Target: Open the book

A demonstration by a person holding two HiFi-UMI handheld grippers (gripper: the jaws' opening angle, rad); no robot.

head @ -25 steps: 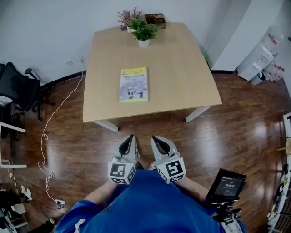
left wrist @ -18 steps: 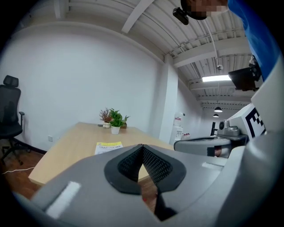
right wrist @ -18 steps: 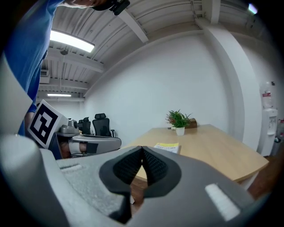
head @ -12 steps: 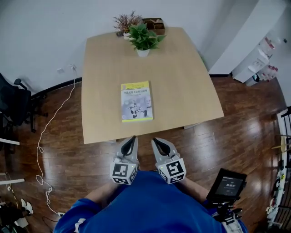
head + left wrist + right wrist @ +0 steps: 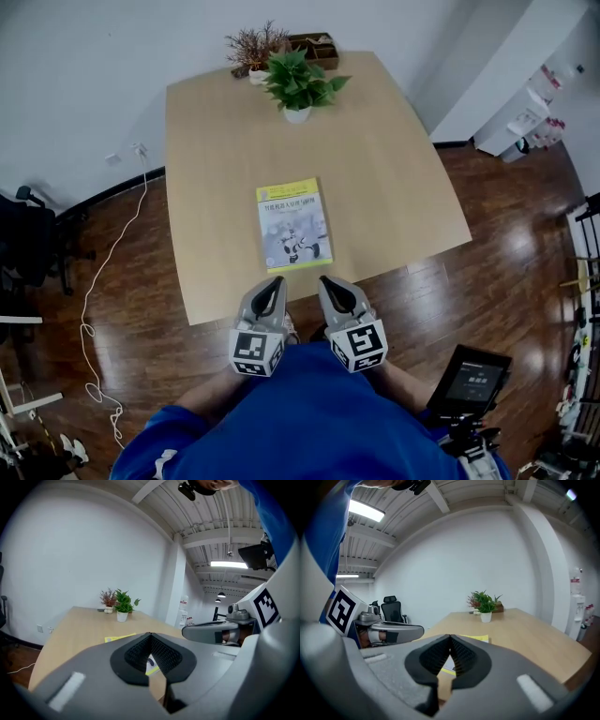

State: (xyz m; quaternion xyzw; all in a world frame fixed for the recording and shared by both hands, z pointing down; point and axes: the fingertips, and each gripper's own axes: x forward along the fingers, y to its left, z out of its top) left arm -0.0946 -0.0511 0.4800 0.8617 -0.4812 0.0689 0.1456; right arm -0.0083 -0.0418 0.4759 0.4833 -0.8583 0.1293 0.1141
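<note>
One book (image 5: 293,225) is lying closed and flat on the table (image 5: 394,187), yellow-banded cover facing up, close to the near edge and a little left of the middle. Two grippers are pointing at it side by side from the person's lap: the left gripper (image 5: 273,281) and the right gripper (image 5: 327,280) are both sitting at the table's near edge, just short of the book. Each is carrying one marker cube. In the left gripper view the left gripper's (image 5: 151,634) jaws are meeting at the tips with nothing between them. The right gripper (image 5: 450,637) is showing the same in its own view – jaws together, empty – with the book (image 5: 464,641) showing beyond them.

Two plants are standing at the far end of the table: one green plant (image 5: 298,86) in a white pot, and one reddish dried sprig (image 5: 251,44) behind it, beside one brown box (image 5: 315,43).

The table is one pale wooden top, bare apart from these things. It is standing on a dark, glossy plank floor (image 5: 511,272) against a white wall. One white cable (image 5: 101,272) is trailing across the floor at the left, one black office chair (image 5: 26,246) is sitting near it, and one dark screen (image 5: 473,380) is showing at the lower right. White shelving (image 5: 530,117) is standing at the far right.
</note>
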